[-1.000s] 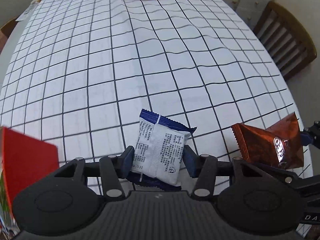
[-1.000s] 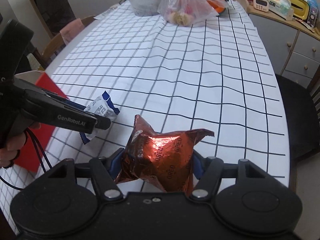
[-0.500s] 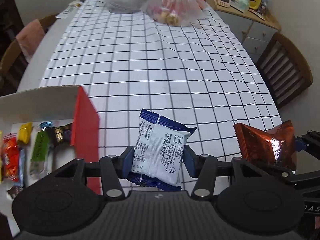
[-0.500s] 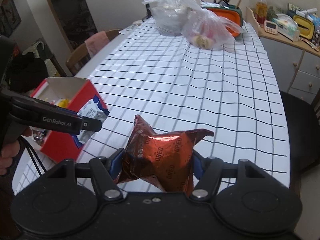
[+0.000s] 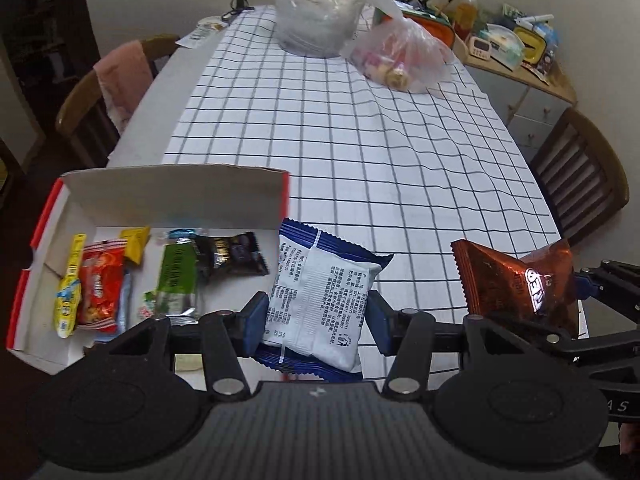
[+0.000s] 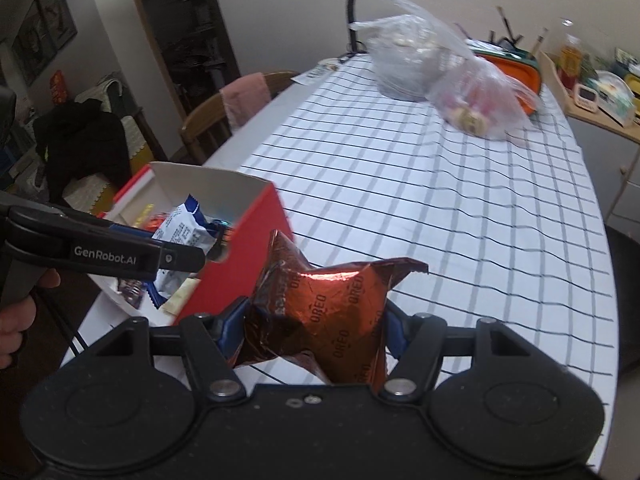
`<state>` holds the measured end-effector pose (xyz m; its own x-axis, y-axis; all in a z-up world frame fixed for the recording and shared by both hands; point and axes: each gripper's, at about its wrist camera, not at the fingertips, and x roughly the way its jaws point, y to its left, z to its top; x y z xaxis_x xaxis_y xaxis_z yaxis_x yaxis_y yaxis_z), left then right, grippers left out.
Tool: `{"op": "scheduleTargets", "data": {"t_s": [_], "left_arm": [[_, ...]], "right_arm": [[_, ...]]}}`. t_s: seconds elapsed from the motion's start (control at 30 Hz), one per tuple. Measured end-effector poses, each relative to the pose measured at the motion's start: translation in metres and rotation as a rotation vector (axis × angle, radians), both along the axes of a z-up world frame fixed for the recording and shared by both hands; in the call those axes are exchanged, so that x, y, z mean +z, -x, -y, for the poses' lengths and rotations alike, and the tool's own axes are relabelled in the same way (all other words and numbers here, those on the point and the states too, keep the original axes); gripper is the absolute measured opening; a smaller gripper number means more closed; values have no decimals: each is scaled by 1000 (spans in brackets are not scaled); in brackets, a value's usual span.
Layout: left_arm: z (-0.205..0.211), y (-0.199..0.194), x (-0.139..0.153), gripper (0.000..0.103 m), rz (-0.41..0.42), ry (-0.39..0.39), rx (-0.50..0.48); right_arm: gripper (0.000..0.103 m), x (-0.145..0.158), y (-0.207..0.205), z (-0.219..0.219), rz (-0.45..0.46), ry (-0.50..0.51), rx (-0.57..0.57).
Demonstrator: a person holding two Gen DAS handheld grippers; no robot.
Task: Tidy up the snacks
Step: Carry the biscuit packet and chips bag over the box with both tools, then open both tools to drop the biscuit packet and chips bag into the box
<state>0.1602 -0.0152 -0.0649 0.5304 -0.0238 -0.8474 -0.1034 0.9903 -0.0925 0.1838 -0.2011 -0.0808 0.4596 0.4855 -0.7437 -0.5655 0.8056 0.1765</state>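
Blue-white snack packet (image 5: 320, 300) is clamped by the left gripper (image 5: 318, 322), long axis running away from the camera, above the red box's (image 5: 180, 192) right edge. Copper Oreo packet (image 6: 320, 316) is pinched crumpled in the right gripper (image 6: 316, 330), above the checked tablecloth (image 5: 360, 152). Other snacks (image 5: 100, 280) are seen lying inside the box.

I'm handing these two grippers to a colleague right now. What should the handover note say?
Left gripper: shut on the blue-and-white packet, near the red box's right wall.
Right gripper: shut on the copper Oreo pack, over the checked tablecloth beside the box.
Red box: open, several snacks already inside.
Left to do: drop both held packs into the box.
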Motion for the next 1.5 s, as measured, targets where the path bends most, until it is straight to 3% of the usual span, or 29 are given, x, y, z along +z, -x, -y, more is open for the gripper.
{"op": "scheduleTargets", "data": {"t_s": [0.37,0.77,1.23,1.5], "left_arm": [[-86,17,5,52,23,-1,62],[-165,21,-9,52,-3,-2,114],[-214,11,-44,52,-60,-5,144],[-221,2,-65,52,-88,4,141]], "right_arm": [[66,2,5,-88,12,24,52],[66,-24,-13,-169,-16,95,58],[66,-64,-37,-246,-48,186,143],[67,-83,-50,-260,-66,224,154]]}}
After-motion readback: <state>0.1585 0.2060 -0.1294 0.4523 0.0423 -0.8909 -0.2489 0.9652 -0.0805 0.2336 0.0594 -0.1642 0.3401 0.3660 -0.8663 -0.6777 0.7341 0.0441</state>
